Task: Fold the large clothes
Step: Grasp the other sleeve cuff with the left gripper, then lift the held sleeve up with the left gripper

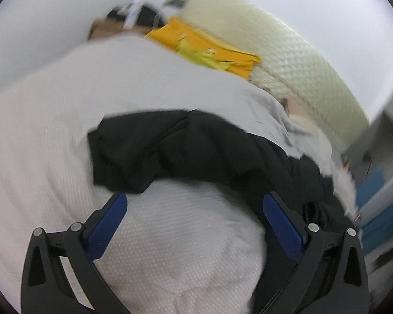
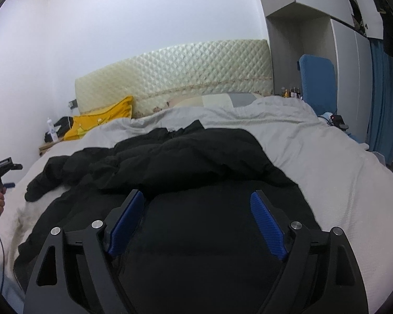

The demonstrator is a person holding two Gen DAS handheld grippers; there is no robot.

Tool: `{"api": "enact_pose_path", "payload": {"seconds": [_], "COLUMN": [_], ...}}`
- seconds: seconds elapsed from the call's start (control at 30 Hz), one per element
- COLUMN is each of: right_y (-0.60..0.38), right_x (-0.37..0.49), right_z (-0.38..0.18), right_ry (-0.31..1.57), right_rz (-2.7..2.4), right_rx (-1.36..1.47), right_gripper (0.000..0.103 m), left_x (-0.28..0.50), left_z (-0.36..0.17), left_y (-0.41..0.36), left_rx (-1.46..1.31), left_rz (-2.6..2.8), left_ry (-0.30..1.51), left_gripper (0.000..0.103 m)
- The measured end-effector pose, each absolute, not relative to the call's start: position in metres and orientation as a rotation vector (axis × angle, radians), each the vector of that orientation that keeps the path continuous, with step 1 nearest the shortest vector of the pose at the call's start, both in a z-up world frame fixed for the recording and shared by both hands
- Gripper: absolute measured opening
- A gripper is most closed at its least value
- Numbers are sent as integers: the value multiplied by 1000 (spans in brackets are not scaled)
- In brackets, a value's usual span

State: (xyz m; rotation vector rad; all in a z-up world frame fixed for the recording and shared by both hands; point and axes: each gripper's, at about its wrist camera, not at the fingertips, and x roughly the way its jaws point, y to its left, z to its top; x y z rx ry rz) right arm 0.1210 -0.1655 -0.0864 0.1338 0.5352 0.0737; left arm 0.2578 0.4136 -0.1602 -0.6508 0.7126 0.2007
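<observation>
A large black jacket [image 2: 196, 162] lies crumpled on a white bedspread [image 2: 340, 172]. My right gripper [image 2: 197, 198] is open, just above the jacket's near flat part, holding nothing. In the blurred left wrist view the jacket's sleeve end [image 1: 149, 151] lies ahead of my left gripper [image 1: 195, 200], which is open over bare bedspread [image 1: 175, 235], fingertips close to the sleeve edge. The left gripper also shows in the right wrist view [image 2: 2, 168] at the far left, held in a hand.
A quilted cream headboard [image 2: 186, 68] stands at the bed's far end with a yellow pillow [image 2: 102, 120] beside it. A bedside table with a bottle [image 2: 51, 130] is at the left. A blue chair [image 2: 318, 83] and grey wardrobe [image 2: 314, 26] stand at the right.
</observation>
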Motion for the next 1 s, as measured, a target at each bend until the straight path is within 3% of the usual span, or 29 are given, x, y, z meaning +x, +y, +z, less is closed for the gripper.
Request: {"api": "enact_pose_path", "payload": {"seconds": [0.3, 0.57, 0.77, 0.83, 0.93, 1.0], "right_y": [-146, -144, -141, -140, -140, -141], "right_x": [141, 154, 158, 156, 156, 155], "right_z": [-98, -103, -105, -105, -104, -104], "right_ry": [573, 586, 594, 590, 586, 583], "right_rz": [42, -16, -29, -28, -29, -27], "right_rx": [137, 150, 143, 142, 142, 149], "right_gripper": [83, 83, 84, 84, 84, 84], "left_x": [263, 289, 313, 319, 322, 321], "left_z": [-257, -274, -279, -280, -269, -252], "left_y": [489, 498, 510, 515, 525, 536], "left_rx": [-1155, -1309, -1361, -1351, -1306, -1237], "left_rz": [179, 192, 220, 237, 286, 355], "left_ry": [694, 592, 566, 572, 569, 571], "left_gripper": [98, 92, 61, 40, 22, 17]}}
